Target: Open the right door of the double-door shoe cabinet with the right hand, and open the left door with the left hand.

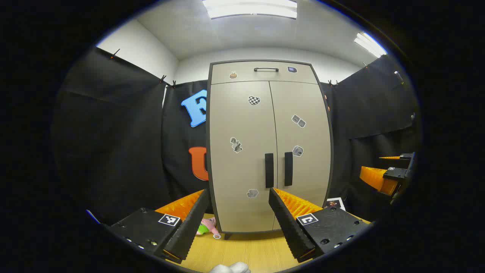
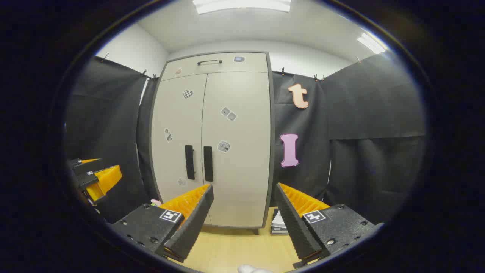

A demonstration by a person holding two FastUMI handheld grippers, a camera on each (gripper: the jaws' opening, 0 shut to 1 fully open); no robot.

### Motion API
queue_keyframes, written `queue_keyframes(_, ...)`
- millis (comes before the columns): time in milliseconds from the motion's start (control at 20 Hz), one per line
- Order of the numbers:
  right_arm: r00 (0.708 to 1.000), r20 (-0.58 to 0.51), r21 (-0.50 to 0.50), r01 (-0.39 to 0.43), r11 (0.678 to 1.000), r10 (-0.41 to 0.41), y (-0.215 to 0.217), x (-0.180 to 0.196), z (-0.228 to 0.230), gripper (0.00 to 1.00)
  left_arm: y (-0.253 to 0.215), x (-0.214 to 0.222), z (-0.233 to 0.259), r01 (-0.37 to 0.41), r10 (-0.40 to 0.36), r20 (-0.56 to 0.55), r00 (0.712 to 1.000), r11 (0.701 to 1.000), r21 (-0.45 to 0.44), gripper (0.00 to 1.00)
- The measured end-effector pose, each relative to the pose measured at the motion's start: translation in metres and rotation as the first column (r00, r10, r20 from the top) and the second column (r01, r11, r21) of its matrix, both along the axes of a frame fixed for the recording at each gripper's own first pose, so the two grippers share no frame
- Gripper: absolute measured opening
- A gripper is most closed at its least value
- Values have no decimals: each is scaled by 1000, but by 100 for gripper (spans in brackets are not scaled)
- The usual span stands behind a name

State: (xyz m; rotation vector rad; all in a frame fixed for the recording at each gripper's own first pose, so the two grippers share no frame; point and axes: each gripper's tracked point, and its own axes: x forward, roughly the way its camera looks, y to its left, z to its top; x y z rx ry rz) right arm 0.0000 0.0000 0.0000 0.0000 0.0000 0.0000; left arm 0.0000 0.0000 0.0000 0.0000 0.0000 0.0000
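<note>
Pink-green toy (image 1: pixel 206 225), stacked papers (image 2: pixel 279 223)

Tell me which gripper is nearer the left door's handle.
Left, by my reading. The left gripper sits open just below the left door handle, roughly in line with it. The right gripper hangs open farther right, off the cabinet's right door.

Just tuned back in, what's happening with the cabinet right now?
Nothing is opened yet. The cabinet stands with both doors shut, its two handles side by side at the middle seam. The left tool is open and held in front of the left door, short of the left handle. The right tool is also open, facing the right door, not touching the right handle.
</note>
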Motion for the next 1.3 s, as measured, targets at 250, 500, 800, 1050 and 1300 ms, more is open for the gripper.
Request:
queue_keyframes(250,1000,11,8,-3,1000,3,0,0,3,100,-3,-4,3,3,-3,6,1000,1000,5,96)
queue_keyframes(500,1000,3,6,-4,1000,4,0,-4,3,100,-1,-8,3,7,-7,5,1000,1000,-5,96)
queue_keyframes(800,1000,-3,13,1,1000,-1,1,-3,0,100,1,-11,1,3,-3,4,1000,1000,-2,96)
queue_keyframes(1050,1000,-19,8,1,1000,-1,6,1,-6,100,11,-17,-3,-9,9,-6,1000,1000,-5,96)
queue_keyframes(1300,1000,-19,-1,7,1000,-7,21,34,-7,100,20,-27,-11,-15,14,-30,999,1000,-9,96)
